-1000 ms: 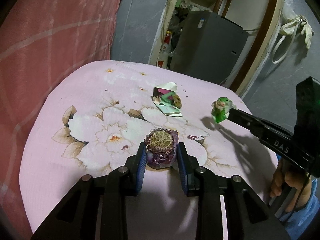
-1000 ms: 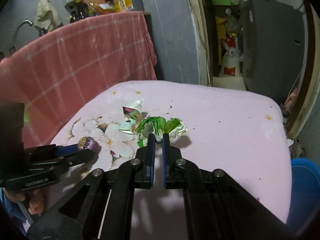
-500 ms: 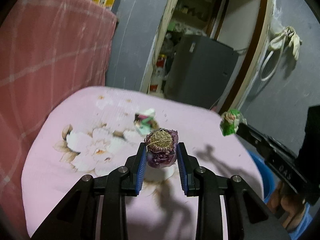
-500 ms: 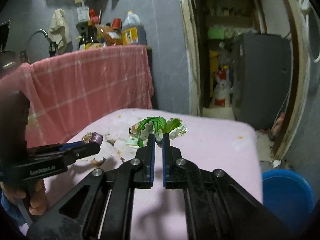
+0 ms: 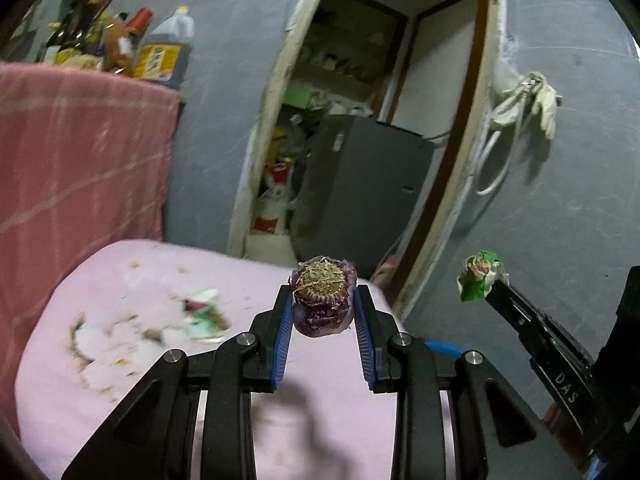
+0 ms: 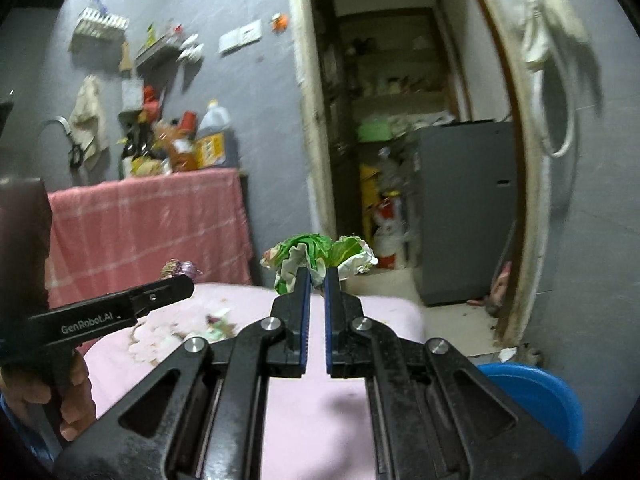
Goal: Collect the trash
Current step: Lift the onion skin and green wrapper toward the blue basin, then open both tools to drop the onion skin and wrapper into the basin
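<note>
Pink floral cloth-covered worktop (image 5: pixel 120 360): one crumpled scrap of green-and-pink paper (image 5: pixel 204 314) lies on it, blurred. Round blue plastic bin (image 6: pixel 536 396) sits on the floor off the worktop's right corner. Left gripper (image 5: pixel 322 304) raised above worktop, jaws clenched on a purple onion end with dried roots (image 5: pixel 322 296). Right gripper (image 6: pixel 316 280) also raised, jaws pinched tight on a crumpled green-and-white wrapper (image 6: pixel 316 252).

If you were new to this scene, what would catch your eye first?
Probably the purple onion end clamped in the left gripper, raised above the pink floral tablecloth. Next, the crumpled green wrapper pinched in the right gripper, with a blue bin low at right.
</note>
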Demonstrator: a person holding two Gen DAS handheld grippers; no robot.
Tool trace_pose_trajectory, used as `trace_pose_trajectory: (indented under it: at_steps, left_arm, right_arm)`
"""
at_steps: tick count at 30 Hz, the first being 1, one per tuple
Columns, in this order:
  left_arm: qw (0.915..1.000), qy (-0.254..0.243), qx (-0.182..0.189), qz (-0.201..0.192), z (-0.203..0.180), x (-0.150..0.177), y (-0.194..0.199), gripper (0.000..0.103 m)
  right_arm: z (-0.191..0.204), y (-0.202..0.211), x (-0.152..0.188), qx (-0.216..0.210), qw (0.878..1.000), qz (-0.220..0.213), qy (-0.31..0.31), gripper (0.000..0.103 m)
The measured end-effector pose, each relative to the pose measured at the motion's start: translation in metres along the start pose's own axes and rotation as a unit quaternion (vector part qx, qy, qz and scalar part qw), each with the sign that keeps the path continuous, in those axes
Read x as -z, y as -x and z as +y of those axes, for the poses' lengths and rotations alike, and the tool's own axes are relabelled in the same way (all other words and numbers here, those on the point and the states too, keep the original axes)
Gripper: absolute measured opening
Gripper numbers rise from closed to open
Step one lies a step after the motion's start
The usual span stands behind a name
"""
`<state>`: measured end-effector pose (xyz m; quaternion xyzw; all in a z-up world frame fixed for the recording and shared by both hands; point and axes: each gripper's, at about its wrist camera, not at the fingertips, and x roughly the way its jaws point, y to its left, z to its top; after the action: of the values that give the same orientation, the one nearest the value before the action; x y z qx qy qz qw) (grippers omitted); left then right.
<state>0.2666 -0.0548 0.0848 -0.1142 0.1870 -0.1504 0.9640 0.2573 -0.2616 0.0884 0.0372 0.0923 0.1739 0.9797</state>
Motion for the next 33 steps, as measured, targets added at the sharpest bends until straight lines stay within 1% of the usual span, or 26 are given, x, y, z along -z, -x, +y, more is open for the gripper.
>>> trace_pose_trajectory:
  at_steps: [6, 10, 12, 14, 18, 21, 26, 30, 33]
  left_arm:
    - [0.9989, -0.035, 0.031, -0.001, -0.045, -0.003, -0.014, 0.026]
    - [0.9970, -0.055, 0.054, 0.008, -0.075, 0.000, -0.029, 0.026]
    - [0.9960, -0.065, 0.060, 0.014, -0.087, 0.003, -0.037, 0.026]
    - [0.9949, -0.070, 0.066, 0.030, -0.101, 0.005, -0.051, 0.026]
    - [0.9929, -0.066, 0.079, 0.060, -0.117, 0.009, -0.074, 0.026]
    - [0.9895, -0.067, 0.090, 0.091, -0.128, 0.014, -0.092, 0.026]
    - [0.9825, -0.060, 0.095, 0.149, -0.134, 0.029, -0.121, 0.026]
    - [0.9754, -0.047, 0.089, 0.196, -0.133, 0.044, -0.143, 0.026]
    - [0.9720, -0.050, 0.066, 0.220, -0.133, 0.053, -0.155, 0.026]
  right_arm:
    - [-0.035, 0.022, -0.005, 0.056, 0.998, -0.025, -0.023, 0.006]
    - [-0.061, 0.031, -0.004, 0.085, 0.995, -0.029, -0.049, 0.006]
    - [-0.072, 0.032, -0.004, 0.097, 0.993, -0.026, -0.065, 0.006]
    - [-0.085, 0.032, -0.002, 0.108, 0.990, -0.018, -0.086, 0.007]
    - [-0.107, 0.029, 0.004, 0.125, 0.985, 0.004, -0.118, 0.007]
    - [-0.117, 0.028, 0.009, 0.135, 0.982, 0.019, -0.132, 0.007]
    - [-0.137, 0.017, 0.021, 0.152, 0.973, 0.066, -0.158, 0.008]
    - [-0.152, 0.008, 0.032, 0.158, 0.964, 0.104, -0.187, 0.009]
    - [-0.161, 0.003, 0.039, 0.156, 0.958, 0.125, -0.207, 0.010]
